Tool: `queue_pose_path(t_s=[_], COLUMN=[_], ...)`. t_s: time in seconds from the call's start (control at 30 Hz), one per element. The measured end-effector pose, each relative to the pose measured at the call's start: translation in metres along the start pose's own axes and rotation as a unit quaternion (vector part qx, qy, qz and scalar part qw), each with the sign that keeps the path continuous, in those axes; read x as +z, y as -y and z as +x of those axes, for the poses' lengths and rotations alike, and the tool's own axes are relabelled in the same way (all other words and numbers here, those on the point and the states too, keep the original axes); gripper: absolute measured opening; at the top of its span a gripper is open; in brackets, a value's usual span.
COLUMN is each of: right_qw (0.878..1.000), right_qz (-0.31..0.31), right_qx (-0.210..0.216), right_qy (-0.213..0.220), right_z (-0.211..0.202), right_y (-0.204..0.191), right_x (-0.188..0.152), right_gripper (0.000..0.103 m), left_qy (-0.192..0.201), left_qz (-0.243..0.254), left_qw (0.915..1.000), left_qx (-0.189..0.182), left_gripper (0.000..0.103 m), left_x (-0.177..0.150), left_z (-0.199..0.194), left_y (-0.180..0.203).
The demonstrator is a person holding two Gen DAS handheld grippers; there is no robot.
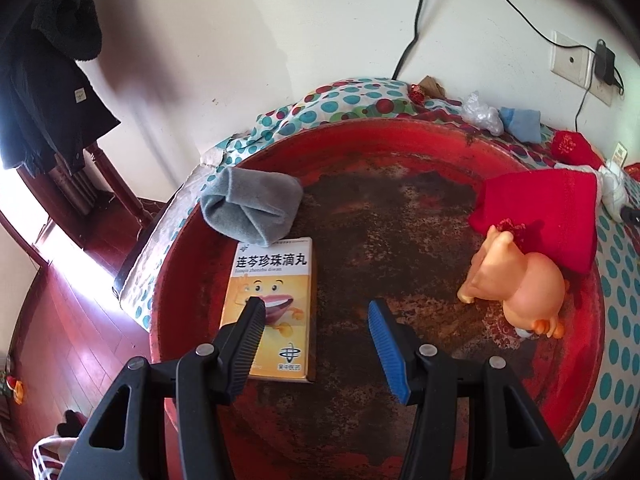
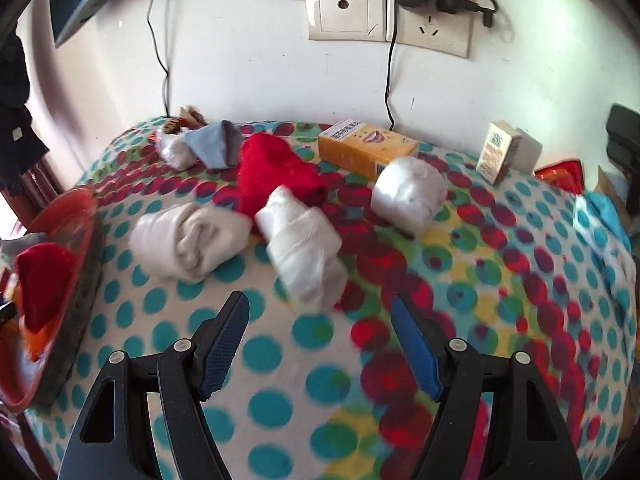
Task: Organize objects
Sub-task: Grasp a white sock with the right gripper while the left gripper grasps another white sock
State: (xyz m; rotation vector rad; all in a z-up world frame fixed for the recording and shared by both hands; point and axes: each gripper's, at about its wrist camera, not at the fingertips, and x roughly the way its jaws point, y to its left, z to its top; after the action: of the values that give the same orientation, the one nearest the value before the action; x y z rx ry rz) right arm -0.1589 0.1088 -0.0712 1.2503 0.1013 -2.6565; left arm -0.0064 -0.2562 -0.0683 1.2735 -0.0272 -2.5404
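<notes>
In the left wrist view a worn red round tray (image 1: 400, 140) holds a yellow medicine box (image 1: 276, 280), a grey rolled sock (image 1: 252, 204), a red rolled sock (image 1: 548, 216) and an orange toy pig (image 1: 520, 284). My left gripper (image 1: 316, 308) is open and empty above the tray, its left finger over the box. In the right wrist view my right gripper (image 2: 320, 304) is open and empty just before a white rolled sock (image 2: 304, 248). Two more white rolls (image 2: 188, 240) (image 2: 408, 192), a red sock (image 2: 276, 176) and a second yellow box (image 2: 368, 148) lie on the dotted cloth (image 2: 280, 380).
The tray (image 2: 84, 208) stands at the left edge of the right wrist view. A blue sock (image 2: 216, 144), a small white box (image 2: 496, 156) and red packets (image 2: 560, 176) lie near the wall. Cables hang from wall sockets (image 2: 384, 8). The table edge drops to a wooden floor (image 1: 72, 320) on the left.
</notes>
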Motion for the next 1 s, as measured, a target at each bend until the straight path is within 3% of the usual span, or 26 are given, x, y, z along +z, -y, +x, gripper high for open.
queue_pose_path(t_s=[0.1, 0.27, 0.33, 0.57, 0.67, 0.83, 1.0], right_qw=[1.000, 0.999, 0.999, 1.000, 1.000, 1.000, 0.999], right_qz=[-0.012, -0.026, -0.028, -0.015, -0.012, 0.029, 0.031], right_qx=[0.000, 0.014, 0.014, 0.020, 0.008, 0.009, 0.006], right_qy=[-0.002, -0.015, -0.017, -0.015, -0.014, -0.007, -0.008], right_z=[0.016, 0.030, 0.028, -0.001, -0.017, -0.032, -0.033], right_y=[-0.003, -0.007, -0.006, 0.029, 0.051, 0.084, 0.086], right_x=[0.011, 0.015, 0.012, -0.024, -0.041, -0.056, -0.057], right_gripper=[0.070, 0.035, 0.030, 0.028, 0.028, 0.028, 0.028], left_qy=[0.003, 0.003, 0.005, 0.030, 0.040, 0.045, 0.008], left_qz=[0.009, 0.011, 0.026, 0.080, 0.100, 0.147, 0.180], left_qw=[0.9999, 0.9998, 0.9996, 0.9957, 0.9917, 0.9789, 0.9681], left_qx=[-0.009, -0.018, -0.010, -0.034, -0.071, -0.135, -0.174], left_gripper=[0.055, 0.055, 0.055, 0.055, 0.055, 0.065, 0.069], left_x=[0.000, 0.001, 0.004, 0.023, 0.037, 0.059, 0.080], left_z=[0.000, -0.003, -0.010, -0.047, -0.063, -0.078, -0.053], left_y=[0.005, 0.012, 0.021, 0.062, 0.089, 0.147, 0.209])
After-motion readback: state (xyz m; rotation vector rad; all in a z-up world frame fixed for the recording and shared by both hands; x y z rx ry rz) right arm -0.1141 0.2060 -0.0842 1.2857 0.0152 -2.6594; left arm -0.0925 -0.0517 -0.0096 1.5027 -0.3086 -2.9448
